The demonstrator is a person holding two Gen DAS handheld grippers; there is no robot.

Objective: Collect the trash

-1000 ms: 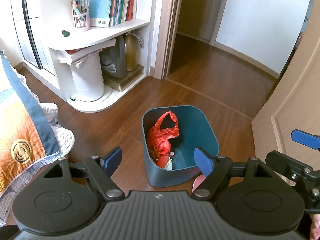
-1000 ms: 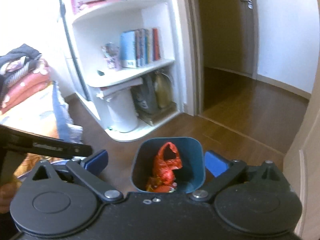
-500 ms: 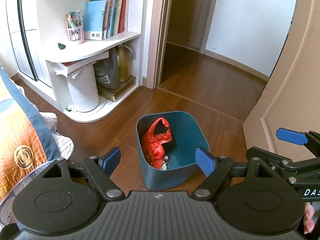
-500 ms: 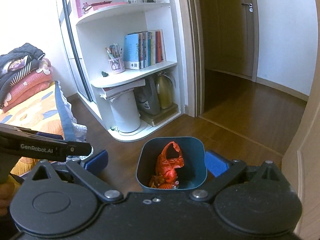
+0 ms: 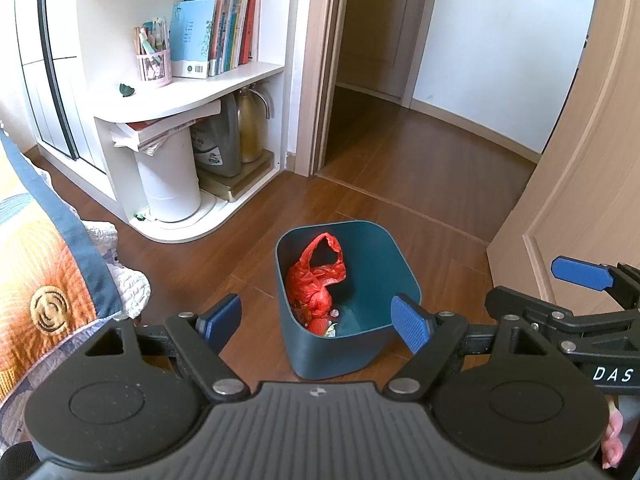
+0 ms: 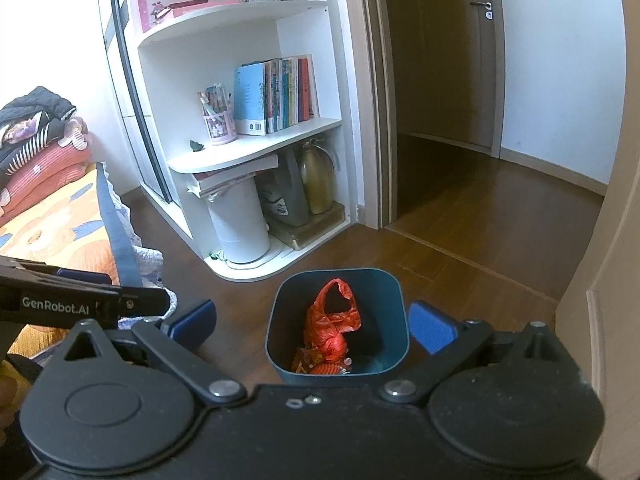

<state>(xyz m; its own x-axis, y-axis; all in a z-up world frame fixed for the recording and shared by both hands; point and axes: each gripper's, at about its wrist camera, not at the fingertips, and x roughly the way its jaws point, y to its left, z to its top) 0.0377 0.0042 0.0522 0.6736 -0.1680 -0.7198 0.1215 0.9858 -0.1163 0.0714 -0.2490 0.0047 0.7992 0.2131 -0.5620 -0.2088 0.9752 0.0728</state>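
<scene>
A dark teal trash bin (image 5: 374, 264) stands on the wooden floor, also in the right wrist view (image 6: 288, 300). Inside it lies a red plastic bag (image 5: 316, 280) with its handle loop up, over small scraps at the bottom; it shows in the right wrist view too (image 6: 332, 328). My left gripper (image 5: 316, 320) is open and empty, held above and in front of the bin. My right gripper (image 6: 312, 324) is open and empty, above the bin. Each gripper shows at the edge of the other's view.
A white shelf unit (image 5: 208, 88) with books, a pen cup, a white cylinder bin (image 5: 168, 176) and jugs stands at the left. A bed with an orange quilt (image 5: 40, 280) is at the near left. An open doorway (image 5: 380, 80) is ahead; a wooden door panel (image 5: 580, 200) is at the right.
Both grippers have risen and pulled back from the bin, so it looks smaller and lower in both views. Both stay open and empty.
</scene>
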